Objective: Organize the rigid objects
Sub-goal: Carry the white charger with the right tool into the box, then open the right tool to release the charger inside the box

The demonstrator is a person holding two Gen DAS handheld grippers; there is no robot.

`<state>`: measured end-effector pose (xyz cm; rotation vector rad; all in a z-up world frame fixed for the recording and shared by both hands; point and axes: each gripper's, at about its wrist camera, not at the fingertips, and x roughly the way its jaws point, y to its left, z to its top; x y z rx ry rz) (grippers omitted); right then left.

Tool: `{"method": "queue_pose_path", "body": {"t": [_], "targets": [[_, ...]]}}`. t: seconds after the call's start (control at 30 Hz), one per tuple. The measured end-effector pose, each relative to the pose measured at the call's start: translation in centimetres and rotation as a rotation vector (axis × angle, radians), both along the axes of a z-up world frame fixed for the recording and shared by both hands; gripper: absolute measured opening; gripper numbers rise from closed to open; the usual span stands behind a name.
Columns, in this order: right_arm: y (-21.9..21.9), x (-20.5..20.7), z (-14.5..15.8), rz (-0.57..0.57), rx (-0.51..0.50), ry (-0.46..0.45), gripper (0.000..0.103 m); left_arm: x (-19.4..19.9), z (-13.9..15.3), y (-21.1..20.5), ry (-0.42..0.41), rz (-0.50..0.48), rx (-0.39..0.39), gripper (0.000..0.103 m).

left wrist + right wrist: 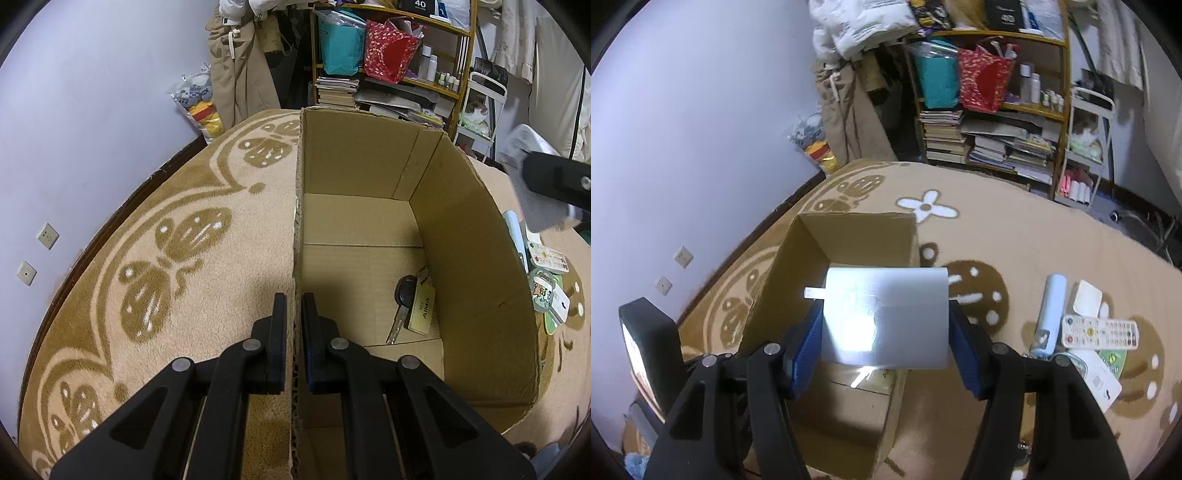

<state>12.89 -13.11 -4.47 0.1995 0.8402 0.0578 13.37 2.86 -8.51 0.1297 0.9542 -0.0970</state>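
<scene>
two tongs at work: the left tongs [294, 321] are clenched on the cardboard box [476, 258] wall, steadying it; the right tongs [884, 332] grip a white charger block [886, 317] above the box. centre it over the opening, clear of the key [404, 299] and tag inside. beside the box lie a remote [1100, 332] and a pale blue tube [1049, 314].

White charger block [886, 317] held above open cardboard box [783, 280] w/ key [402, 306] inside.

1 cardboard box [461, 236], 1 key [400, 302], 1 remote [1099, 334], 2 wall sockets [683, 256].
</scene>
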Motion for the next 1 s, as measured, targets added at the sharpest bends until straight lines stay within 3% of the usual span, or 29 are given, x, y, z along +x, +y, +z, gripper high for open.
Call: {"method": "queue_pose_path", "body": {"t": [0.13,0.3,0.8,1.0], "targets": [[1.1,0.9,-0.5,0.025,-0.038,0.014,0.068,0.0,0.0,0.0,-0.002,-0.001,0.006,0.008],[1.9,1.5,-1.7,0.061,-0.015,0.027,0.068,-0.1,-0.1,-0.6,-0.015,-0.009,0.046,0.008],[3.8,1.7,-2.8,0.122,-0.015,0.019,0.068,0.1,-0.3,0.1,-0.006,0.001,0.005,0.008],[4.7,1.8,-3.4,0.121,-0.081,0.022,0.065,0.1,-0.3,0.2,-0.002,-0.001,-0.007,0.009]]}}
